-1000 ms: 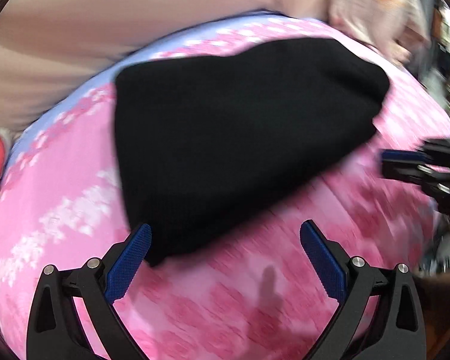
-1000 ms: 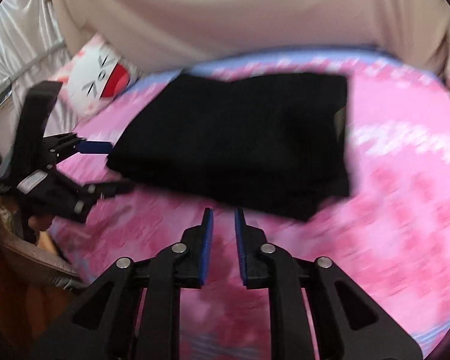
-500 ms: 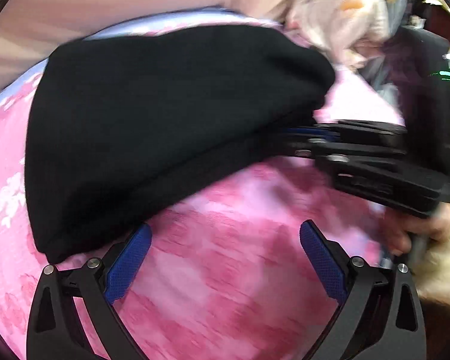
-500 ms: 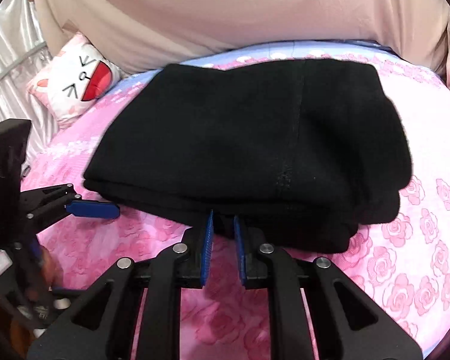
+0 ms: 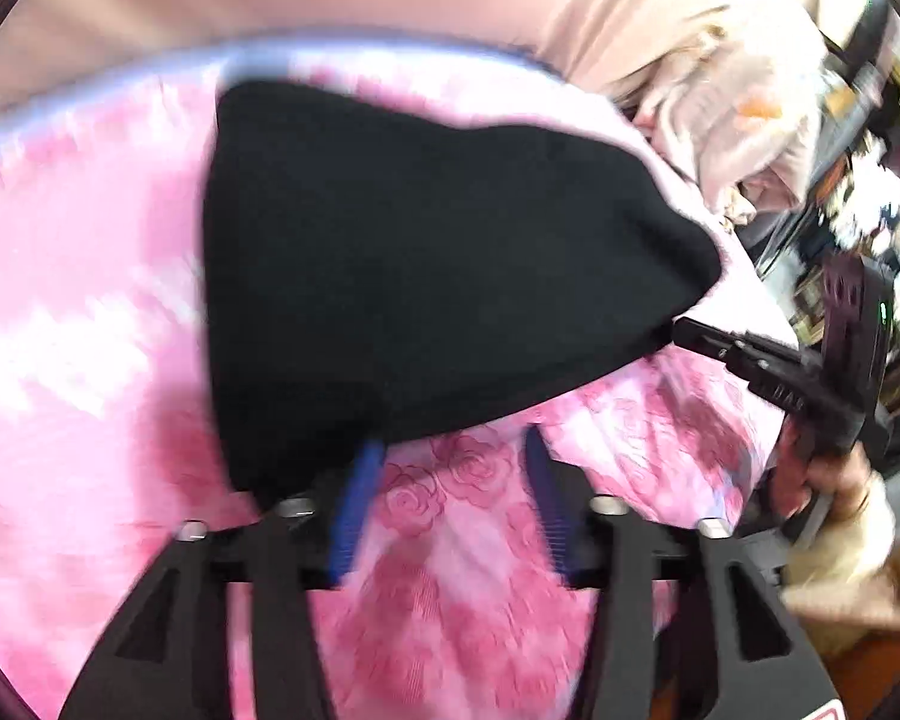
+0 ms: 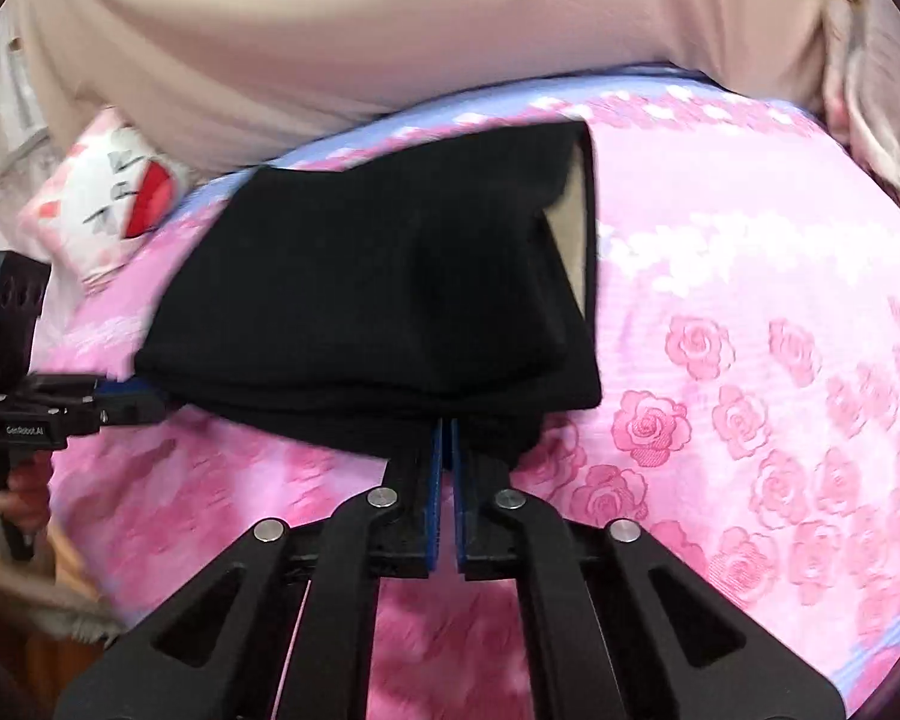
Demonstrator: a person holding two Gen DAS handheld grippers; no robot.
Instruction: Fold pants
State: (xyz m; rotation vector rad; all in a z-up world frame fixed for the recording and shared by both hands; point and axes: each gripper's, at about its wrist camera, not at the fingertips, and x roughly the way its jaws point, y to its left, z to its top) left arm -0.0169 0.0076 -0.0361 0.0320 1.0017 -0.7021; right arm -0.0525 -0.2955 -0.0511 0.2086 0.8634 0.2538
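The black pants lie folded into a thick stack on the pink rose bedspread; they also show in the right wrist view. My left gripper is partly closed, its left blue pad at the stack's near corner, with bare bedspread between the pads. My right gripper is shut on the near edge of the stack. In the left wrist view the right gripper reaches the stack's right edge. In the right wrist view the left gripper sits at the stack's left corner.
A white cartoon-face pillow lies at the bed's far left. A beige curtain hangs behind the bed. Pale bedding and cluttered furniture stand off the bed's right side.
My left gripper's jaws have narrowed from wide open and moved to the stack's corner. My right gripper has closed on the near edge. The stack has shifted and a pale inner patch shows at its far corner.
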